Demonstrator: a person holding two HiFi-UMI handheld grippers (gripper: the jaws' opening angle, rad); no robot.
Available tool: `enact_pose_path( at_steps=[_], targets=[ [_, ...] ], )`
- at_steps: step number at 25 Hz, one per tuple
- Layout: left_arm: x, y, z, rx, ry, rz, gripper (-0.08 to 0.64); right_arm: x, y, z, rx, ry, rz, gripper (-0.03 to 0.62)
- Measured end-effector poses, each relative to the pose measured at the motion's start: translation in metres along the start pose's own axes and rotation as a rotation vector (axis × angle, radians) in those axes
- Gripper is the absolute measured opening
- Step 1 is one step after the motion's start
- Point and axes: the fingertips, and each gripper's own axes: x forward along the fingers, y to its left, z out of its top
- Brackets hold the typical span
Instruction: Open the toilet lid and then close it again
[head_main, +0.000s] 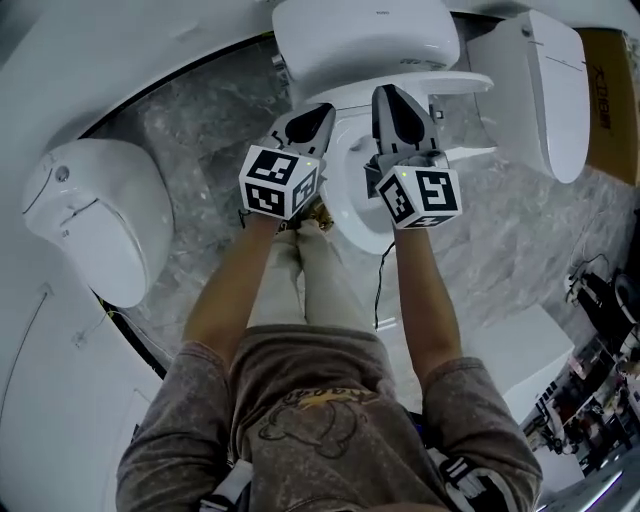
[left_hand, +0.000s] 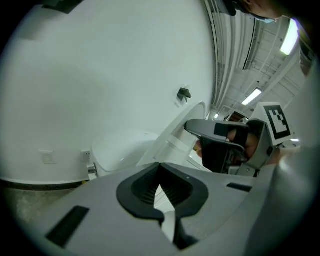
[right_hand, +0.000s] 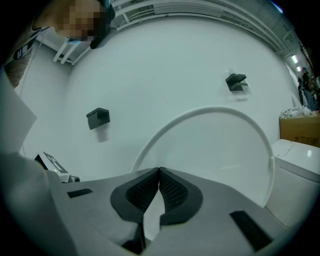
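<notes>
A white toilet stands in front of me with its lid (head_main: 365, 40) raised; the bowl and seat (head_main: 350, 200) lie open below it. In the right gripper view the lid's pale underside (right_hand: 210, 145) fills the picture, with two dark bumpers (right_hand: 97, 118) on it. My left gripper (head_main: 318, 112) and right gripper (head_main: 392, 95) are held side by side over the bowl, pointing at the lid. Both are shut with nothing between the jaws: left gripper (left_hand: 160, 165), right gripper (right_hand: 159, 171). The right gripper (left_hand: 220, 132) also shows in the left gripper view. Whether either tip touches the lid I cannot tell.
A second toilet (head_main: 90, 215) stands at the left and a third (head_main: 540, 85) at the right, on grey marbled flooring. A cardboard box (head_main: 605, 90) sits at the far right, a white block (head_main: 520, 350) at the lower right. The person's legs stand before the bowl.
</notes>
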Motion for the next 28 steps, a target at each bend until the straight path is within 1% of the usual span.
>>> enact_pose_path(
  at_steps=[3,5,10,12,18,19,21,25,27,28],
  targets=[
    [0.004,0.008,0.005,-0.026,-0.019,0.011,0.009,0.014,-0.002,-0.005,-0.01,0.021,0.015,0.028],
    [0.007,0.012,0.008,-0.031,-0.025,0.014,0.009,0.021,-0.003,-0.009,-0.009,0.033,0.018,0.027],
    [0.004,0.015,0.018,0.0,-0.044,0.025,0.009,0.019,-0.006,-0.013,0.013,0.07,0.01,0.028],
    [-0.003,0.014,0.027,0.011,-0.068,0.033,0.009,0.011,-0.004,-0.006,0.017,0.061,0.014,0.028],
    [-0.022,0.007,0.053,0.021,-0.119,0.065,0.011,-0.005,0.011,0.026,0.014,0.023,0.063,0.035],
    [-0.024,0.006,0.058,0.023,-0.127,0.067,0.014,-0.004,0.013,0.03,0.014,0.022,0.072,0.055],
    [-0.026,0.005,0.066,0.025,-0.142,0.072,0.031,-0.002,0.017,0.037,0.016,0.026,0.092,0.135],
    [-0.021,0.007,0.081,0.041,-0.171,0.081,0.155,0.007,0.019,0.044,0.013,0.036,0.116,0.244],
    [-0.016,0.01,0.086,0.055,-0.178,0.086,0.199,0.013,0.018,0.046,0.013,0.05,0.132,0.255],
    [-0.014,0.012,0.088,0.063,-0.178,0.086,0.202,0.017,0.016,0.047,0.004,0.059,0.137,0.256]
  ],
)
